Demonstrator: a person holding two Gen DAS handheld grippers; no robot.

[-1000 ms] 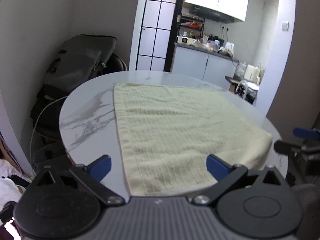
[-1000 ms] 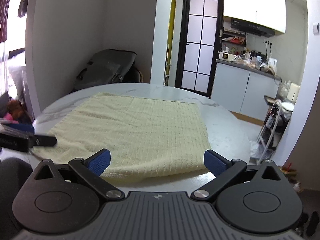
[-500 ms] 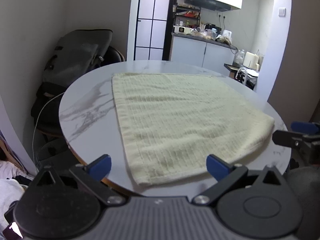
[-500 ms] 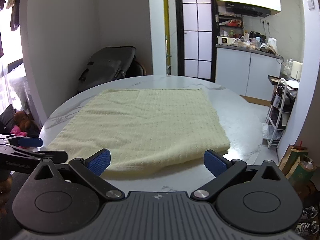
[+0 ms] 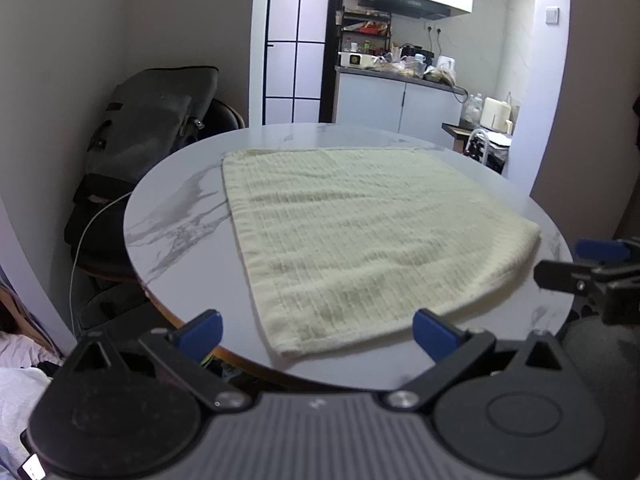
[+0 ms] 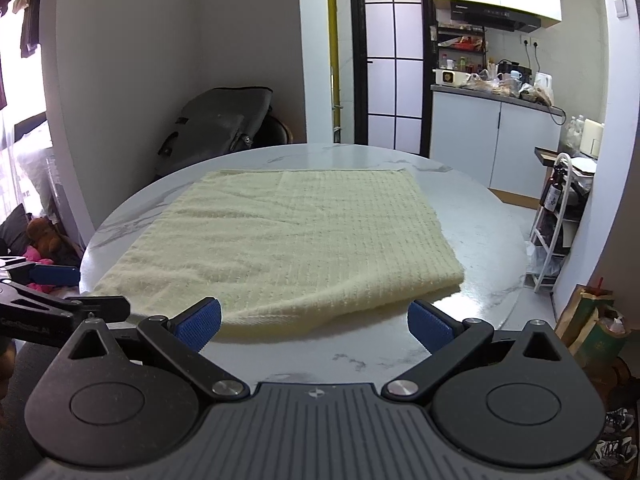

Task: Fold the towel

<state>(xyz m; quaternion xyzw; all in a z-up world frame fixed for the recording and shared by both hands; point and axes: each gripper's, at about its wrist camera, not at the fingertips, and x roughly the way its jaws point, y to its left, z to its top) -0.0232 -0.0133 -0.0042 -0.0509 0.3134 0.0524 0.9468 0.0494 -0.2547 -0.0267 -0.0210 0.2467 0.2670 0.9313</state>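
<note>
— Where does the towel lie?

— The pale yellow towel (image 5: 360, 232) is spread flat on the round marble table (image 5: 180, 224), filling the middle of both frames. Its near corner sits close to the table's rim at lower centre of the left view; bare marble runs along its left edge.

— And your grippers?

— My left gripper (image 5: 318, 330) hangs off the table's near rim, fingers spread wide and holding nothing. My right gripper (image 6: 314, 322) is likewise released, blue pads apart, level before the towel's folded near edge. Each shows at the other frame's side edge, beside the table.

— Room around?

— A grey bag (image 6: 224, 124) leans at upper left, behind the table.
</note>
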